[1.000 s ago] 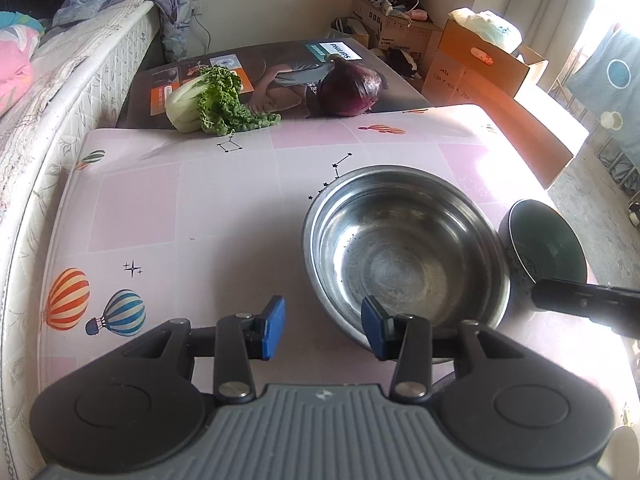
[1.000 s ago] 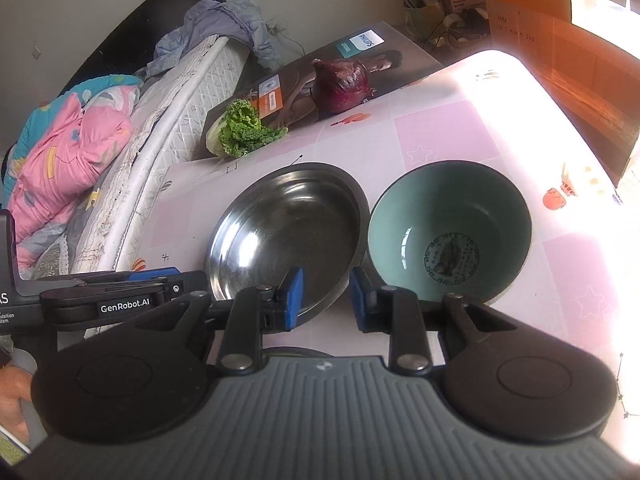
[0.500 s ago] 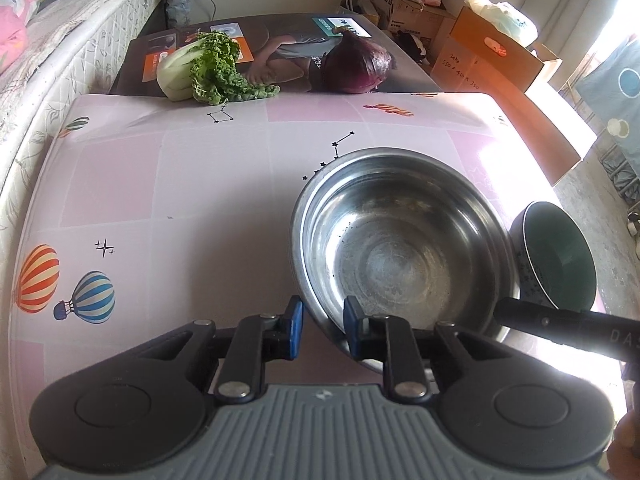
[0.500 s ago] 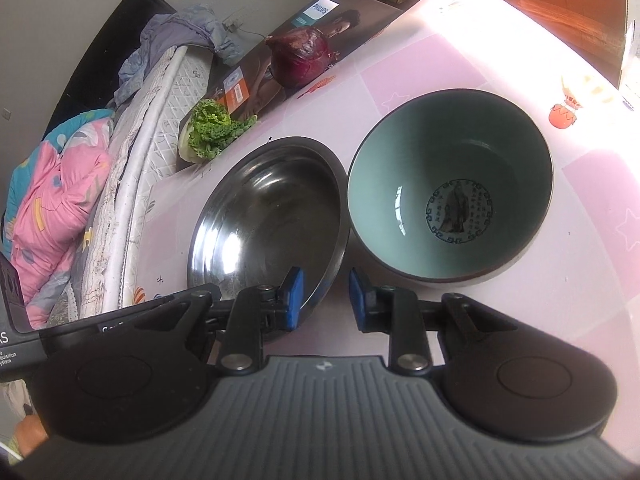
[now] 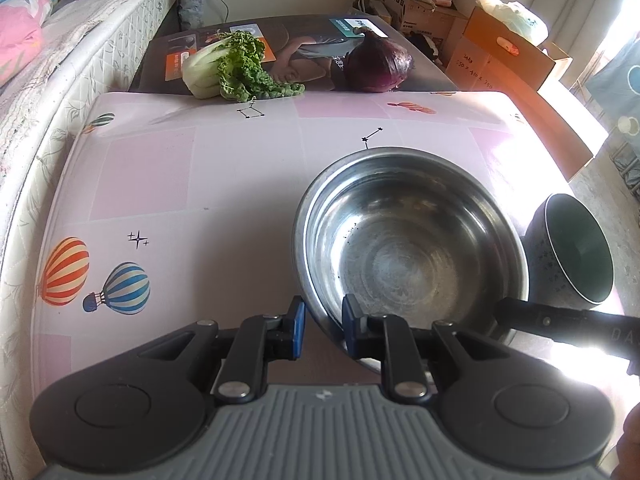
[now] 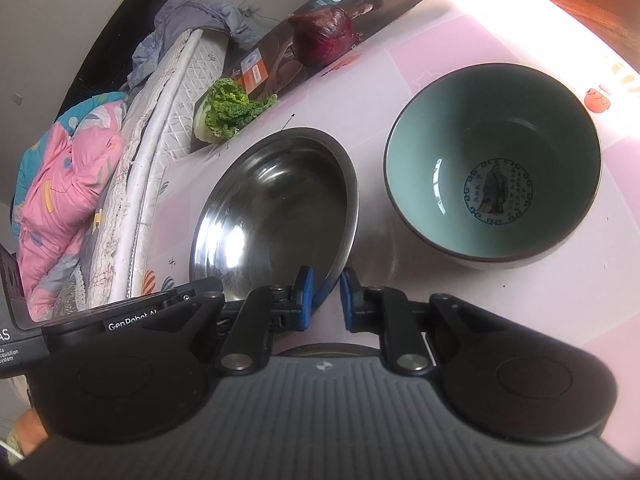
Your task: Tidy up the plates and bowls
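Note:
A large steel bowl [image 5: 412,248] sits on the pink table [image 5: 200,184], with a dark bowl with a teal inside [image 5: 572,248] to its right. My left gripper [image 5: 323,330] is shut on the steel bowl's near rim, one finger inside and one outside. In the right wrist view my right gripper [image 6: 324,298] is likewise shut on the steel bowl's [image 6: 276,204] near right rim. The teal bowl [image 6: 494,168] stands apart to the right, with a printed figure at its bottom.
A cabbage [image 5: 236,66] and a red onion [image 5: 378,66] lie on a printed box at the table's far edge. A mattress [image 5: 60,64] runs along the left. Cardboard boxes [image 5: 508,60] stand at the back right. The table's right edge drops to the floor.
My left gripper has moved in and closed from wide open onto the steel bowl's near rim. My right gripper has moved down closer to the same rim.

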Tool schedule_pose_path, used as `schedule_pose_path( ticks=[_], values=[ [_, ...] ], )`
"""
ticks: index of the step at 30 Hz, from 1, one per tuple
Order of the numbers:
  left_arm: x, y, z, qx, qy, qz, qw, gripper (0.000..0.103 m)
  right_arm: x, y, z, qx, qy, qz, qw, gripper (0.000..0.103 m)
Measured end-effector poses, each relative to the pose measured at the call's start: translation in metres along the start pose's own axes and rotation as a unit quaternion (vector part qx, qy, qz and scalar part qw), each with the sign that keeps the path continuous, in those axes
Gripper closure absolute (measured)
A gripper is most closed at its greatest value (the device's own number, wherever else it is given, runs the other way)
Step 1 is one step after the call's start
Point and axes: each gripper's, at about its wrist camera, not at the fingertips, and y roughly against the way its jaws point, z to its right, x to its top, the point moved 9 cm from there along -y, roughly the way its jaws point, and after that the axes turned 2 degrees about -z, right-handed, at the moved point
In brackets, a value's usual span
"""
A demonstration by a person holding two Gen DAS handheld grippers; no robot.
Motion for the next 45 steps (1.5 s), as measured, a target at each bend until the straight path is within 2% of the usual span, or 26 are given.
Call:
schedule_pose_path(
  ticks=[15, 25, 28, 31, 35, 37, 45],
  values=[
    [-0.029, 0.018, -0.043, 0.019, 0.007, -0.003, 0.9998, 0.082, -0.027, -0.017, -0.047, 0.016, 0.049, -0.041, 0.998, 0.089],
    [-0.036, 0.023, -0.049, 0.019, 0.008, -0.002, 0.9998, 0.08, -0.033, -0.019, -0.053, 0.017, 0.06, -0.05, 0.997, 0.087],
    [-0.037, 0.024, -0.049, 0.016, 0.008, -0.002, 0.9998, 0.078, -0.031, -0.019, -0.052, 0.014, 0.059, -0.049, 0.997, 0.086],
    [-0.036, 0.029, -0.048, 0.015, 0.006, 0.007, 0.9998, 0.069, -0.029, -0.017, -0.05, 0.015, 0.054, -0.048, 0.997, 0.083],
    [-0.031, 0.041, -0.044, 0.018, 0.001, 0.03, 0.9994, 0.06, -0.025, -0.011, -0.049, 0.014, 0.054, -0.038, 0.998, 0.076],
    [-0.029, 0.048, -0.041, 0.019, -0.002, 0.042, 0.9989, 0.059, -0.022, -0.005, -0.048, 0.012, 0.056, -0.031, 0.998, 0.073],
    [-0.023, 0.083, -0.016, 0.023, -0.039, 0.088, 0.995, 0.047, -0.016, 0.031, -0.049, 0.011, 0.071, 0.003, 0.997, 0.069]
  ],
)
